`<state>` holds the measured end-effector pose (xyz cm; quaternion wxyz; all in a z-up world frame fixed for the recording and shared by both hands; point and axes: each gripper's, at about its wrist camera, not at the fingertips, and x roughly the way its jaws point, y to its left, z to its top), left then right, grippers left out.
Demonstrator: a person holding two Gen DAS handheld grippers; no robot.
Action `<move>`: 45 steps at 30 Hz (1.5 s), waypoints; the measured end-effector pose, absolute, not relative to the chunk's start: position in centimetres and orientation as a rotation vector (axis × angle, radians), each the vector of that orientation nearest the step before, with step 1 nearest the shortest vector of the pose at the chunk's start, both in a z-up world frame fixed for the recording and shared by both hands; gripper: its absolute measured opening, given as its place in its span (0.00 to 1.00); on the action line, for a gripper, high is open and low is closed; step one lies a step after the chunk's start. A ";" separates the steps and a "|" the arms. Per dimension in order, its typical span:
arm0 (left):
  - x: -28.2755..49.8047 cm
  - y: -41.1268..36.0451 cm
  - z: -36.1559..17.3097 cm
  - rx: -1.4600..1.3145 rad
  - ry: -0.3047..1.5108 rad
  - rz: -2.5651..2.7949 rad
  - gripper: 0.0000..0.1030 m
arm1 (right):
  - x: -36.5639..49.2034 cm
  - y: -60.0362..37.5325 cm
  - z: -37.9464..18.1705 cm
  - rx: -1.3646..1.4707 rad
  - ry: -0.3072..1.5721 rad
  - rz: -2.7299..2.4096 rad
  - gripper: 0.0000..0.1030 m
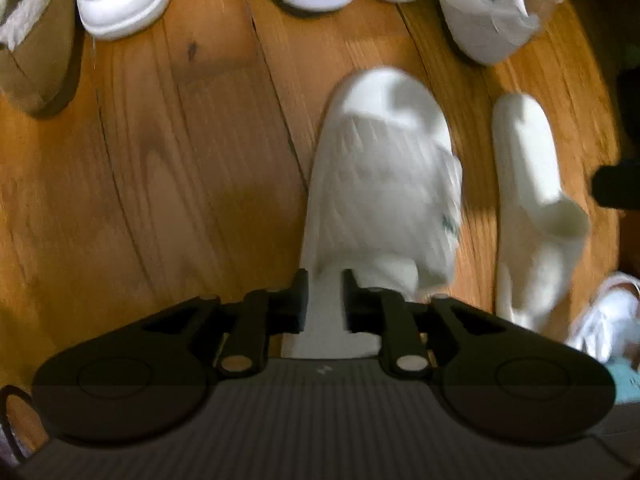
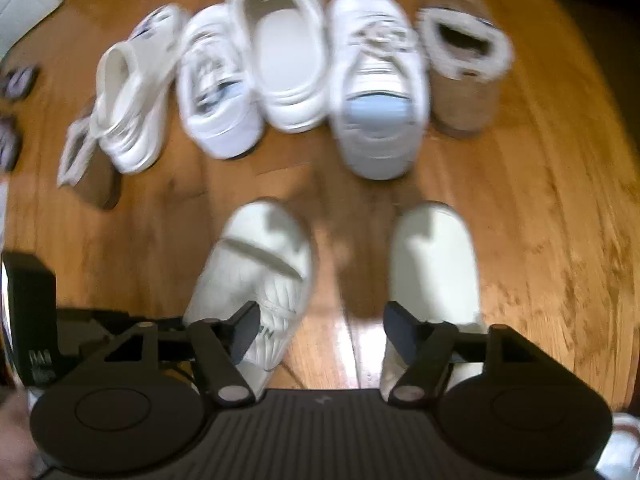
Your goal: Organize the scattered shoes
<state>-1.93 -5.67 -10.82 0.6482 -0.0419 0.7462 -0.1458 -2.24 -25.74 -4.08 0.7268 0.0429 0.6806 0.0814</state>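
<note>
My left gripper [image 1: 325, 280] is shut on the heel of a white ribbed slide sandal [image 1: 384, 176], which points away over the wooden floor [image 1: 160, 184]. Its mate, a white slide [image 1: 532, 200], lies just to the right. In the right wrist view both slides show side by side: the ribbed slide [image 2: 260, 272] on the left and the other slide [image 2: 436, 264] on the right. My right gripper [image 2: 322, 320] is open and empty above the gap between them, over their heels.
A row of shoes lies beyond: white sneakers [image 2: 376, 92], a white clog [image 2: 288, 56], another sneaker [image 2: 216, 88], a white sandal [image 2: 132, 100] and tan fur-lined boots [image 2: 464, 72]. The left gripper's black body [image 2: 32, 312] is at the left edge. Another white shoe [image 1: 608, 316] lies at right.
</note>
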 end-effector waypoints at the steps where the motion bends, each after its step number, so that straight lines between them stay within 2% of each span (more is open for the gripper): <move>1: -2.2 -5.2 -9.8 -0.109 1.713 -0.347 0.75 | -2.3 -25.4 -4.1 0.081 1.497 0.205 0.69; 2: -2.6 -4.8 -8.8 -0.122 1.716 -0.372 0.92 | -2.3 -24.9 -4.1 0.058 1.490 0.248 0.69; 3: -3.1 -4.3 -8.1 -0.130 1.714 -0.388 0.95 | -2.5 -24.2 -4.1 0.030 1.475 0.308 0.69; 7: -4.7 -2.4 -6.7 -0.178 1.720 -0.388 0.95 | -3.6 -21.6 -4.3 -0.122 1.405 0.530 0.69; 12: -5.7 -1.6 -9.2 -0.236 1.770 -0.339 0.95 | -5.3 -18.8 -5.5 -0.319 1.310 0.703 0.69; 17: -7.2 -1.9 -11.2 -0.145 1.810 -0.295 0.95 | -6.4 -17.1 -7.3 -0.466 1.271 0.752 0.71; 21: -7.2 -2.0 -12.0 -0.129 1.825 -0.305 0.95 | -5.7 -16.6 -8.6 -0.474 1.303 0.725 0.72; 23: -6.9 -1.9 -11.9 -0.148 1.831 -0.300 0.95 | -5.5 -16.6 -9.2 -0.490 1.313 0.720 0.76; 28: -6.3 -2.7 -8.9 -0.225 1.766 -0.358 0.95 | -5.2 -15.6 -9.9 -0.541 1.305 0.764 0.77; 30: -6.2 -3.1 -8.1 -0.223 1.736 -0.346 0.99 | -5.0 -15.1 -10.6 -0.563 1.316 0.765 0.77; 35: -5.7 -2.7 -8.0 -0.280 1.742 -0.289 0.99 | -5.0 -14.6 -12.2 -0.658 1.345 0.754 0.79; 41: -4.8 -2.1 -8.5 -0.381 1.735 -0.241 0.99 | -4.5 -15.4 -12.7 -0.577 1.380 0.724 0.79; 45: -4.4 -1.8 -8.7 -0.419 1.731 -0.217 0.99 | -3.3 -16.1 -12.3 -0.448 1.479 0.578 0.77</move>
